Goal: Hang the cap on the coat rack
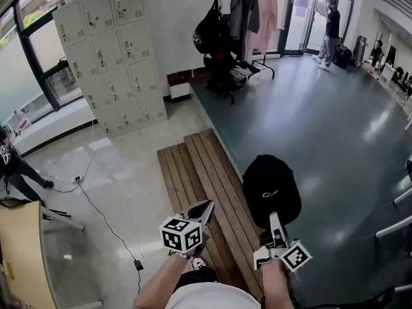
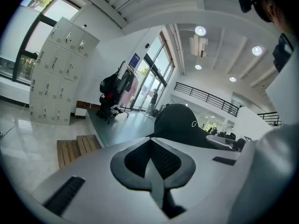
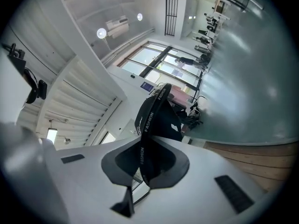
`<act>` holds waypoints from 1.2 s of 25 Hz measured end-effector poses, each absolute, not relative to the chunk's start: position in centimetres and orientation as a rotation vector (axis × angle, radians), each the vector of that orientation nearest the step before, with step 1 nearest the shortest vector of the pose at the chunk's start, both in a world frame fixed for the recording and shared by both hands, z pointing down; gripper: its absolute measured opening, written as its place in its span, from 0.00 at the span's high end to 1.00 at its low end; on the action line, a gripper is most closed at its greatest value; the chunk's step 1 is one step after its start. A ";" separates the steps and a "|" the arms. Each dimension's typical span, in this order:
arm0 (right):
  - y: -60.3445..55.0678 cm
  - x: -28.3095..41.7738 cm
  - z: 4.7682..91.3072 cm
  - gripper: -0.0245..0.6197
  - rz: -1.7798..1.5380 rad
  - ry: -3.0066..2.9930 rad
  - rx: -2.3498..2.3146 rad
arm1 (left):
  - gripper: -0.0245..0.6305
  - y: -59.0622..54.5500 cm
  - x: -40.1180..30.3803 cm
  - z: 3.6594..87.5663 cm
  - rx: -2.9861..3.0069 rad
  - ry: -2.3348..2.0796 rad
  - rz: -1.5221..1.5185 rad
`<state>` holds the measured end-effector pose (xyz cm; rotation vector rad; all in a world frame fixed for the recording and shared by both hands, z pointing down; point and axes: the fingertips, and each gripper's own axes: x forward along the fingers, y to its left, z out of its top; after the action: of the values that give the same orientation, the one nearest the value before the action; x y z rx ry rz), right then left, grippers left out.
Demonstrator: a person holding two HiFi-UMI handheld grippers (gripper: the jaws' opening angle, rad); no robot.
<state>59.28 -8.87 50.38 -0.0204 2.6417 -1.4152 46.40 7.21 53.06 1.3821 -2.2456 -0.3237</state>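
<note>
Wooden boards (image 1: 193, 166) border grey floor (image 1: 309, 108); right tool (image 1: 275, 219) grips black cap (image 1: 270, 188), left tool (image 1: 205, 208) closed, empty.

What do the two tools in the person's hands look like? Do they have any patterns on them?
The left tool and the right tool are light grey, smooth and pointed, with dark textured pads inside the jaws. Each carries a white cube printed with black square markers, a bit like puzzle codes. The person's top is white.
</note>
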 end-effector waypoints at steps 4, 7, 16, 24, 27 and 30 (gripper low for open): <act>-6.7 54.3 50.2 0.93 -1.424 2.654 0.051 | 0.96 9.9 42.1 53.5 1.321 -2.286 -0.335; -5.2 51.1 50.0 0.93 -1.428 2.663 0.089 | 0.96 12.0 39.4 53.4 1.266 -2.337 -0.303; -0.8 44.1 50.3 0.93 -1.364 2.767 0.159 | 0.96 18.2 34.1 53.8 1.134 -2.449 -0.246; 2.2 38.7 50.7 0.93 -1.375 2.799 0.278 | 0.96 22.4 31.6 54.8 1.008 -2.503 -0.304; 2.7 36.6 51.6 0.93 -1.402 2.800 0.291 | 0.96 22.7 29.8 55.2 1.000 -2.505 -0.294; 2.1 34.3 52.2 0.93 -1.431 2.796 0.274 | 0.96 22.4 27.6 55.1 0.996 -2.507 -0.278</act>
<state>34.30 2.14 52.20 0.2744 2.7959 -1.4310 27.60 22.42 55.09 0.9963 -2.5068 -0.2780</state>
